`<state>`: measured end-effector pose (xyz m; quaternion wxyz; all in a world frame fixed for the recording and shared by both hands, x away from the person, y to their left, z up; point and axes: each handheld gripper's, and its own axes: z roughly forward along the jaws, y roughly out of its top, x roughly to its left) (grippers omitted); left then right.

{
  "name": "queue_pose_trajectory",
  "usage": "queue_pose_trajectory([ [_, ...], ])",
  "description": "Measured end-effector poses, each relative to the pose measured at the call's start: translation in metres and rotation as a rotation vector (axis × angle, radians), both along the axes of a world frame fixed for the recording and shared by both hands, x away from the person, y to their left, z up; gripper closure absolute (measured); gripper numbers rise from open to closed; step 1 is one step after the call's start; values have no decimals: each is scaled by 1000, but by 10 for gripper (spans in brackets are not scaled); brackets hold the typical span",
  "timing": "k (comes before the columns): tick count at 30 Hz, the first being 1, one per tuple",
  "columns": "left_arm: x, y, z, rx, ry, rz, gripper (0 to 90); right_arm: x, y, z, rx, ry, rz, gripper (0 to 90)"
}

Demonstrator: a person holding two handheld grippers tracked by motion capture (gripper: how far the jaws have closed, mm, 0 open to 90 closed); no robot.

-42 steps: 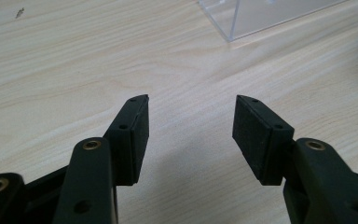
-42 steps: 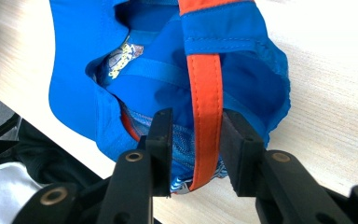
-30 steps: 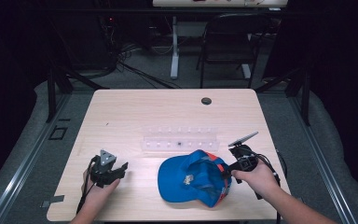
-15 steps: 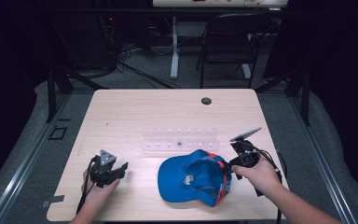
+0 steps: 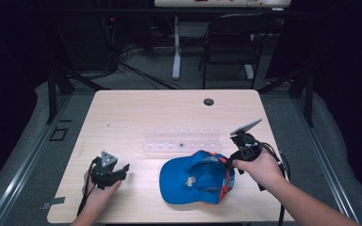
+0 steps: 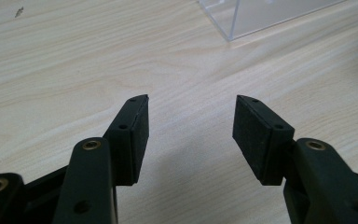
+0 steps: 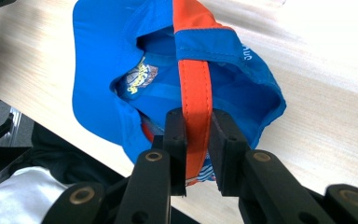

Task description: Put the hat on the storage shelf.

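Item: blue cap [image 5: 195, 178], upside down on the table [image 5: 136, 117], near front edge, just before a clear rack [image 5: 181, 140].
Right hand-held gripper [image 7: 196, 140]: clamped on the cap's orange strap [image 7: 195, 84].
Left hand-held gripper [image 6: 189, 126]: jaws apart, empty, over bare table.
Risk: thin strap may slip from the pads as the cap's weight comes on; dangling cap could swing into the rack.

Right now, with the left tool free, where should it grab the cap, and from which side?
Probably the flat brim, coming in level from the cap's left. The cap lies upside down with its brim toward the open left tool, thin enough to pinch. The right tool is already shut on the orange strap at the far end.
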<state>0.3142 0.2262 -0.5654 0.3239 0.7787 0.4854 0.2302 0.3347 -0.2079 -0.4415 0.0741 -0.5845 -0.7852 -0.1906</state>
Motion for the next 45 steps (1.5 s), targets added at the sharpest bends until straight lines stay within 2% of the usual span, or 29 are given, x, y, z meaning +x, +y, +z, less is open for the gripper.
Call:
queue_pose_trajectory([
  [2, 0, 0, 0, 3, 5, -5, 460, 0, 3, 1, 12, 13, -20, 782],
  [4, 0, 0, 1, 2, 4, -5, 460, 1, 5, 2, 5, 14, -12, 783],
  [5, 0, 0, 1, 2, 4, -5, 460, 3, 5, 4, -6, 29, 17, 783],
  [6, 0, 0, 0, 3, 5, -5, 460, 2, 7, 3, 3, 19, -15, 783],
  [7, 0, 0, 0, 3, 5, -5, 460, 3, 7, 5, -6, 31, 10, 784],
  [9, 0, 0, 0, 3, 5, -5, 459, 3, 10, 6, -3, 15, -10, 784],
  [10, 0, 0, 0, 4, 5, -6, 459, 4, 9, 8, -11, 23, 9, 784],
  [11, 0, 0, 0, 3, 4, -5, 459, 4, 10, 8, -9, 19, -7, 784],
  [16, 0, 0, 0, 1, 5, -2, 457, 5, 11, 13, -12, 26, -23, 785],
  [20, 0, 0, 1, 3, 5, -5, 457, 7, 12, 19, -4, 46, -27, 784],
  [22, 0, 0, 0, 4, 4, -6, 457, 8, 13, 23, -4, 53, -11, 784],
  [23, 0, 0, 0, 4, 5, -6, 457, 8, 14, 25, -4, 50, -25, 785],
  [28, 0, 0, 0, 3, 6, -5, 457, 10, 17, 34, -18, 65, -12, 785],
  [33, 0, 0, 0, 2, 6, -7, 457, 11, 22, 45, -20, 61, -22, 785],
  [35, 0, 0, 0, 2, 6, -6, 457, 12, 22, 52, -14, 80, -3, 785],
  [36, 0, 0, 0, 2, 6, -6, 457, 11, 24, 52, -6, 64, -26, 785],
  [40, 0, -1, 0, 2, 5, -7, 457, 12, 27, 61, 2, 64, -27, 785],
  [41, 0, -1, 0, 2, 6, -7, 457, 13, 26, 64, 4, 73, -13, 785],
  [44, 0, 0, 0, 1, 6, -8, 457, 13, 29, 68, 26, 69, -27, 786],
  [45, 0, 0, 0, 2, 6, -8, 457, 15, 28, 70, 29, 78, -10, 785],
])
